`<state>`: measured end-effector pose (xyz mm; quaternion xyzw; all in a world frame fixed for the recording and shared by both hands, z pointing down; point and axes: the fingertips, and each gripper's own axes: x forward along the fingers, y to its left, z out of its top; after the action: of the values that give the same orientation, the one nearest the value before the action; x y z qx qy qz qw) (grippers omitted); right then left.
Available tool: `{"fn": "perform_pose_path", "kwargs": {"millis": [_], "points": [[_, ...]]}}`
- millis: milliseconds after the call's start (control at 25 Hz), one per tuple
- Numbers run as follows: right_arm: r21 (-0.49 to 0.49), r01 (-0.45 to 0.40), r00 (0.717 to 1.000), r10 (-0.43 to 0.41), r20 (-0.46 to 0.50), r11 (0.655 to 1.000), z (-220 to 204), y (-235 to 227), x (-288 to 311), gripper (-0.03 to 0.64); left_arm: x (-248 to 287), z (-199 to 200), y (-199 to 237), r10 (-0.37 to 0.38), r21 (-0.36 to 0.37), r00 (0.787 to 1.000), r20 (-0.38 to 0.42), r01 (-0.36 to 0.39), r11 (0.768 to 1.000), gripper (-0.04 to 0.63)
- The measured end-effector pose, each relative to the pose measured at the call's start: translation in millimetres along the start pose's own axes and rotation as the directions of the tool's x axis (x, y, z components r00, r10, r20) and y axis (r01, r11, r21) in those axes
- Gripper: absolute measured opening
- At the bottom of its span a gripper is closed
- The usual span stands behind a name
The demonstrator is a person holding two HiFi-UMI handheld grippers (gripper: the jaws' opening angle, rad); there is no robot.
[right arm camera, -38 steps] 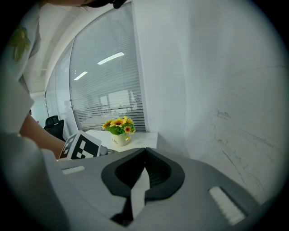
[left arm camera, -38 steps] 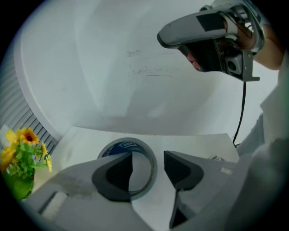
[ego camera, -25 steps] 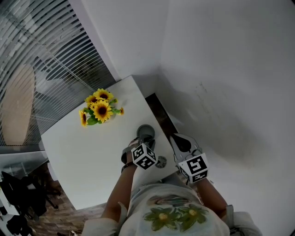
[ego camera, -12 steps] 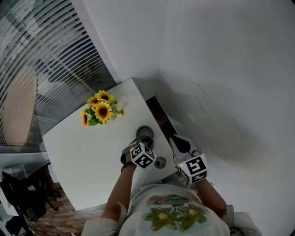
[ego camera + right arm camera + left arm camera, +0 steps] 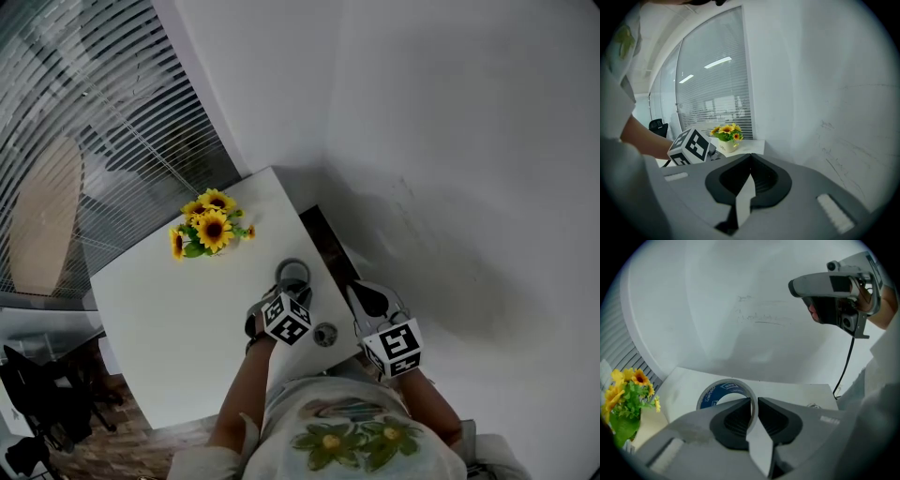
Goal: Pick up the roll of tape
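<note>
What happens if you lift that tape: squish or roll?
Probably stiff and light: the roll of tape is a thin hollow ring. The left gripper has just been closing its jaws on that wall, so it should hold. On edge, it could roll.

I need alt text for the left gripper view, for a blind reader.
The left tool, whose jaws have just been closing, pinches one side of a roll of tape with a blue core; a white table lies behind it. Sunflowers stand at the left edge, and the right tool hangs at upper right before a white wall.
</note>
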<state>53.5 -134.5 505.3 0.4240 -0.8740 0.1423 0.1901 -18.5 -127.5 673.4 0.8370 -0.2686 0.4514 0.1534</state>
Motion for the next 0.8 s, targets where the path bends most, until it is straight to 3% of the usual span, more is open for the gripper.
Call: {"fn": "perform_pose_path", "kwargs": {"millis": [480, 800], "points": [[-0.022, -0.017, 1.000, 0.017, 0.021, 1.000, 5, 6, -9, 0.000, -27, 18, 6, 0.064, -0.050, 0.994, 0.090, -0.059, 0.997, 0.057], [-0.027, -0.023, 0.999, 0.024, 0.023, 0.999, 1, 10, -17, 0.000, -50, 30, 3, 0.076, -0.119, 0.980, 0.186, -0.054, 0.991, 0.057]]}}
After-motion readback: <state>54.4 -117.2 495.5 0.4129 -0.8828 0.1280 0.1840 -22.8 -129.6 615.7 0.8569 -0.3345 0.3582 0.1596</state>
